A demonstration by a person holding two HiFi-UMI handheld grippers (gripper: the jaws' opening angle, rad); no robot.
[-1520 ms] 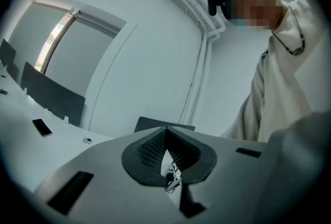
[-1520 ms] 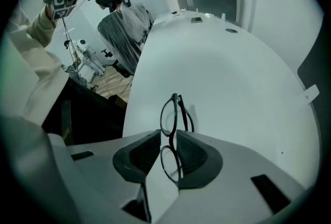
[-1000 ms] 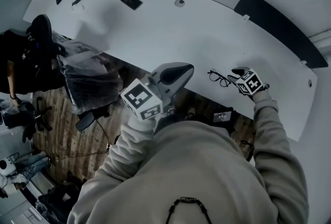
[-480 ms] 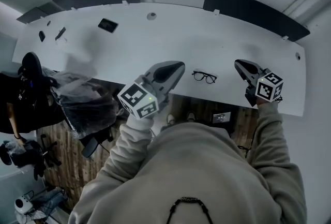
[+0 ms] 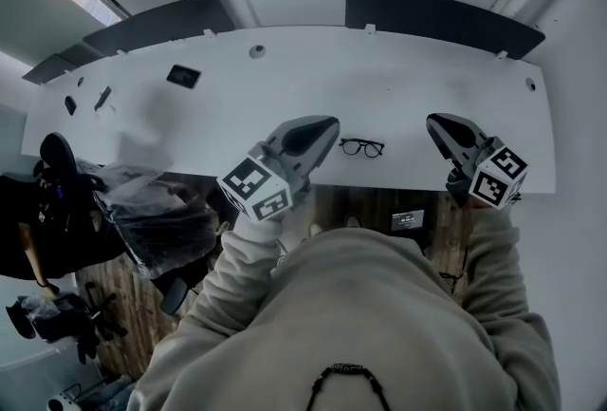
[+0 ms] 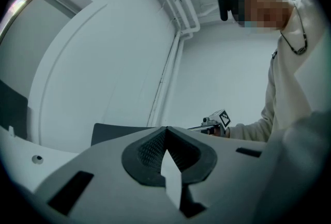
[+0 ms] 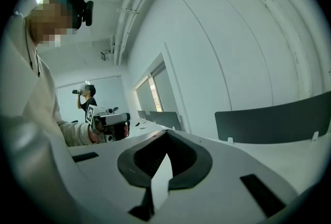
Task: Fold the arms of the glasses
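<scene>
Wide white table (image 5: 285, 91) here, curving left to right, and most of it is bare. Plenty of open surface runs behind the glasses (image 5: 361, 148) all the way to the dark panels (image 5: 441, 18) standing along the far edge. The near edge is tight, though: the glasses lie just inside it.

Left hand-held gripper (image 5: 325, 126) hangs just left of the glasses, its tip over the table and its marker cube out past the near edge. In its own view the left one's (image 6: 166, 132) pads meet at the tip, closed on nothing. Right hand-held gripper (image 5: 438, 124) sits well to the right of the glasses, near the table's right end, and it's the same story: in its own view the pads (image 7: 166, 137) are pressed together with nothing in them.

The glasses rest between the two, touched by neither. Their long axis runs left to right, along the near edge, with both lenses side by side. Too small to tell which way the front faces or how the arms lie.

Far left of the table holds a flat dark object (image 5: 183, 75) and a few small dark bits, well clear.
</scene>
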